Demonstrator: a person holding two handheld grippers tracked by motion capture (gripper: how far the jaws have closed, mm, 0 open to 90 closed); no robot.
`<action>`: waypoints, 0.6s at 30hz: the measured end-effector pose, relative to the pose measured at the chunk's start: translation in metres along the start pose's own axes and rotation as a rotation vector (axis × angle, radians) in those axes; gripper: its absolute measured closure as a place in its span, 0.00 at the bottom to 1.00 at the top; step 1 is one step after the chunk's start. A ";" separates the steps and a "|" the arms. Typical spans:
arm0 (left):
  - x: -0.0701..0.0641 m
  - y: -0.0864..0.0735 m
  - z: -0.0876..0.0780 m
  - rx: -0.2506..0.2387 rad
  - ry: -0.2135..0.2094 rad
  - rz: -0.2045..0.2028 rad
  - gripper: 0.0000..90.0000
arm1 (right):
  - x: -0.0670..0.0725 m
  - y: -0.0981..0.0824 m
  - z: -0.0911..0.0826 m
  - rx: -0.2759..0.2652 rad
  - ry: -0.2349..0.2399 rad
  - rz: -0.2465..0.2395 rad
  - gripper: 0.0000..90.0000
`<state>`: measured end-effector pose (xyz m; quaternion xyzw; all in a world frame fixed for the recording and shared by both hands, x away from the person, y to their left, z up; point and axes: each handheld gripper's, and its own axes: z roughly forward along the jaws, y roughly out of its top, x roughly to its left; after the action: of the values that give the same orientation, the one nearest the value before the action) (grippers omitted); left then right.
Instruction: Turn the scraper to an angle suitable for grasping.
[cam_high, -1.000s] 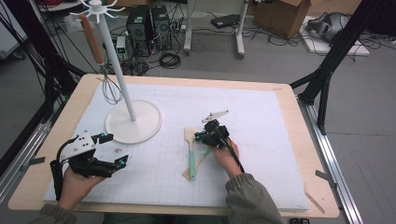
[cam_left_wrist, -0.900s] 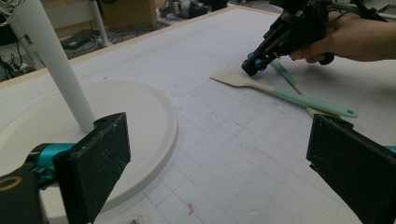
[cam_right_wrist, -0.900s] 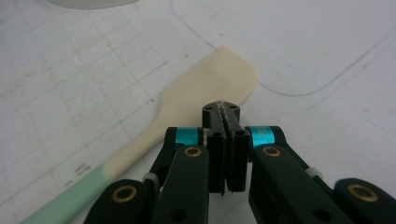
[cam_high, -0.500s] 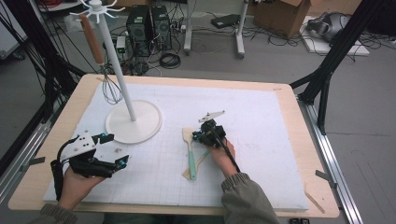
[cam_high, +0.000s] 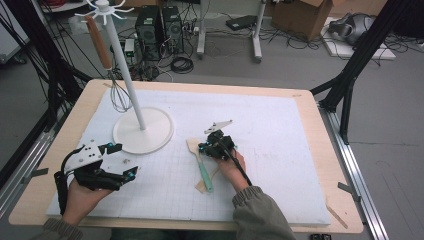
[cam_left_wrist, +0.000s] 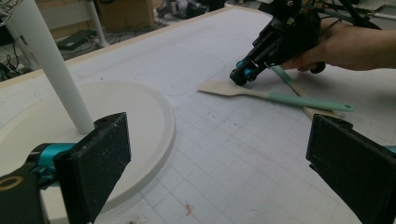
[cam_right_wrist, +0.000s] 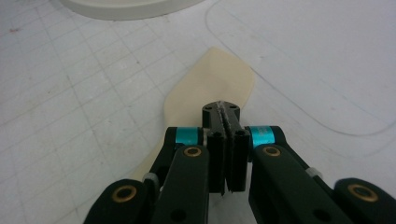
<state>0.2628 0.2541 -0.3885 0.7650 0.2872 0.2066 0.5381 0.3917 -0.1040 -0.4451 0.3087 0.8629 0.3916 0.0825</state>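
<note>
White gridded foam mat (cam_high: 280, 145) on wooden table (cam_high: 320, 145), cable clutter on floor behind. Right gripper (cam_high: 212, 146) clenched with nothing between the jaws, tips pressed down at neck of cream-bladed spatula with mint green handle (cam_high: 202, 162), lying flat mid-mat just right of round white stand base (cam_high: 143, 131). Left gripper (cam_high: 120, 162) released, jaws wide, idle near front-left. Risks: closed tips skidding spatula toward base rim; flat blade hard to pinch off soft foam; wooden stick (cam_high: 212, 177) crossed under handle may snag. Open room right and forward; white pole (cam_high: 125, 70) with hanging wire whisk (cam_high: 119, 95) crowds left
</note>
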 end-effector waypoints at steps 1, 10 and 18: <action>0.000 0.000 0.000 0.001 0.000 0.001 0.08 | 0.001 0.001 0.001 -0.002 0.004 -0.004 0.99; 0.000 0.000 -0.001 -0.001 -0.001 0.005 0.08 | 0.013 0.005 0.008 0.000 0.051 -0.027 0.99; 0.000 0.000 -0.001 -0.001 -0.002 0.006 0.08 | 0.024 0.009 0.013 0.009 0.088 -0.054 0.99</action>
<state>0.2624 0.2550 -0.3879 0.7658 0.2842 0.2075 0.5382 0.3818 -0.0766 -0.4451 0.2680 0.8755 0.3985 0.0539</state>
